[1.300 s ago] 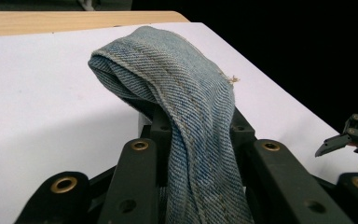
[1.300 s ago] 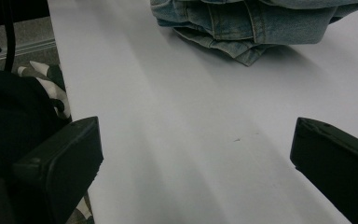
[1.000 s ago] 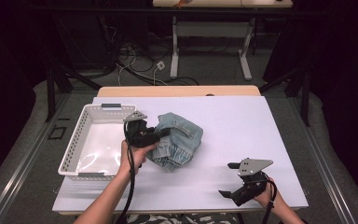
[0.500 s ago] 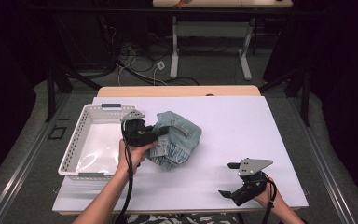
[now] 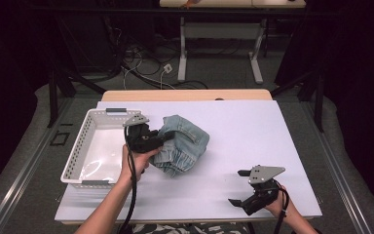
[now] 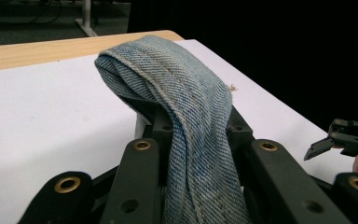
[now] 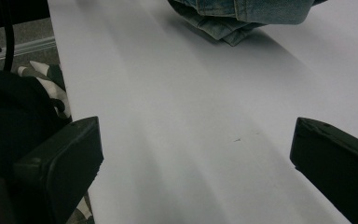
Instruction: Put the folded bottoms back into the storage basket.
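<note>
The left hand-held gripper (image 5: 163,140) is clamped on a fold of the denim garment (image 5: 182,144), which lies bunched on the white tabletop (image 5: 253,131) just right of the white basket (image 5: 85,146); gripping that near-left edge probably lets the cloth be dragged or lifted toward the basket. The right hand-held gripper (image 5: 239,187) rests well apart at the near right, jaws wide and empty, likely waiting its turn
</note>
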{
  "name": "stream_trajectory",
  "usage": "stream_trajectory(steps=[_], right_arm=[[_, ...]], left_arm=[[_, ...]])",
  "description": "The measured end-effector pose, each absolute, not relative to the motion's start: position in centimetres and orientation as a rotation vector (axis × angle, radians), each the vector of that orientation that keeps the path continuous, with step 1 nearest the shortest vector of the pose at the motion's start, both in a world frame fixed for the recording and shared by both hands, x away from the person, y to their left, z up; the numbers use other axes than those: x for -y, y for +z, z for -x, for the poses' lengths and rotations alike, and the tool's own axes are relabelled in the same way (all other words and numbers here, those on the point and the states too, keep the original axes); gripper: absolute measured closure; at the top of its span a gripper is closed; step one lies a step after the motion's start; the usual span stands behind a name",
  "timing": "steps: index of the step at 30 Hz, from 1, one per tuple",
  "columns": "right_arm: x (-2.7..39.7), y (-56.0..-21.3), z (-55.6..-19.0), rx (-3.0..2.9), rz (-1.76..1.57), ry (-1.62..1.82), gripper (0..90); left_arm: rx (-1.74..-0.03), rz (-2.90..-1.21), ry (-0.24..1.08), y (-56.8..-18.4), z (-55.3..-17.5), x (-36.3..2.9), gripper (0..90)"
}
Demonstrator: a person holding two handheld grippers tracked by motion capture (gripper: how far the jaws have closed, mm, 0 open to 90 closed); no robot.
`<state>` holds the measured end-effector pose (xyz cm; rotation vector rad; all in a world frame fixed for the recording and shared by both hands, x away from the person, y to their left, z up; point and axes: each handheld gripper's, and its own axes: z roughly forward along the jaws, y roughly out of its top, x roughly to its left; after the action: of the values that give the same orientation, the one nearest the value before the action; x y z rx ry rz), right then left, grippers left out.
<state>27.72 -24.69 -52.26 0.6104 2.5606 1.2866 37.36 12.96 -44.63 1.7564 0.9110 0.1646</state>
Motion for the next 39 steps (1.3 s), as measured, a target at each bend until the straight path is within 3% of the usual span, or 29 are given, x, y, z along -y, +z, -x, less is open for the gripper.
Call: stream_trajectory(steps=[39], right_arm=[[24.7, -52.3, -27.7, -2.560, -0.611, 1.280, 2.0]], left_arm=[[-0.905, -1.727, 0.244, -42.8, -36.9, -14.7, 74.0]])
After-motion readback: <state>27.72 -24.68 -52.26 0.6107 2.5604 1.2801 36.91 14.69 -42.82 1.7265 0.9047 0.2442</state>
